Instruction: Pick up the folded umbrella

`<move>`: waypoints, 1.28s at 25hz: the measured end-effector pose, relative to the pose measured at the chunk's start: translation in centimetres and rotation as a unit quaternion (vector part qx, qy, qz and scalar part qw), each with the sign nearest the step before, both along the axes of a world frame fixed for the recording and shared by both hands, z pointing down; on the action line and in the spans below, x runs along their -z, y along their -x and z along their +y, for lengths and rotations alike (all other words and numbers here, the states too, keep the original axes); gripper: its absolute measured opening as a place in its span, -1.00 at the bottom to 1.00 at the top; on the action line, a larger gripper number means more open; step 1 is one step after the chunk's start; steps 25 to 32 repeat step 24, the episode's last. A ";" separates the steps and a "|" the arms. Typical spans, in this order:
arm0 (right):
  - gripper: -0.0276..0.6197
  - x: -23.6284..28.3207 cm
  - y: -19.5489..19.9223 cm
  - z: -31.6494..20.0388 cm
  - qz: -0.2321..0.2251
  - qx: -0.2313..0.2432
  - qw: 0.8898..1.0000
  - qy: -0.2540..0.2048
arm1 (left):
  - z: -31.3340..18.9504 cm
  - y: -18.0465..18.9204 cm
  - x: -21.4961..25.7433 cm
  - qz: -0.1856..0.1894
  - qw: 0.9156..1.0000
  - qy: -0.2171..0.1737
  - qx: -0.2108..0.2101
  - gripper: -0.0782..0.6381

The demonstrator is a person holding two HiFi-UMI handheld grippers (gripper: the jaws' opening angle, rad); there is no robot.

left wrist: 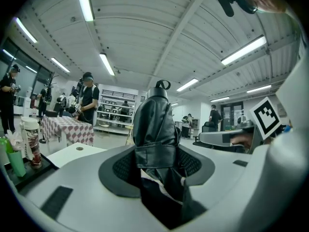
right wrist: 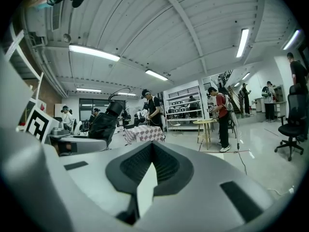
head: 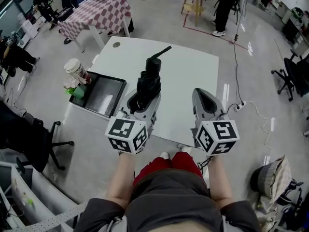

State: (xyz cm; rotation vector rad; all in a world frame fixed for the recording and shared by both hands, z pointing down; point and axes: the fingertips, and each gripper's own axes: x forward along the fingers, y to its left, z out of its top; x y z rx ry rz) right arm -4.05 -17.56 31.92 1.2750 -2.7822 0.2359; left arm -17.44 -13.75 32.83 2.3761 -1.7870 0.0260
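The person's lap (head: 166, 192) is closest, just short of the white table's (head: 193, 66) near edge. Above that edge are both grippers, each with its marker cube facing up.

The left gripper (head: 143, 100) has its jaws spread fairly wide and pressed on the folded umbrella (head: 148, 81). In the left gripper view the black fabric bundle (left wrist: 155, 129) fills the gap between the pads at its strap band. The right gripper (head: 202, 96) is beside it over the table's near right part. Its jaws are brought together with nothing between them, and only a sliver of tabletop shows through the right gripper view (right wrist: 152, 151).

From the grip, the umbrella runs out over the middle of the table, its handle end (head: 158, 54) furthest from the person. Seen from the right gripper it seems to ride clear of the surface, though I can't be sure.

A black tray (head: 102, 94) overhangs the table's left edge, with a paper cup (head: 76, 69) beside it. Beyond the table's far left corner is a checked tablecloth (head: 96, 12).

The pick looks nearly done. The grip sits near one end, so the long free end will want to droop or swing. Best to keep the squeeze firm on the strap, lift straight and slowly, hold the gripper level, and keep clear of the tray.
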 end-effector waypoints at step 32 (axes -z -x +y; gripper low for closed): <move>-0.86 -1.0 3.8 0.0 0.003 0.020 1.000 -0.005 | 0.8 3.6 -1.0 0.006 1.000 -0.002 0.029 -0.19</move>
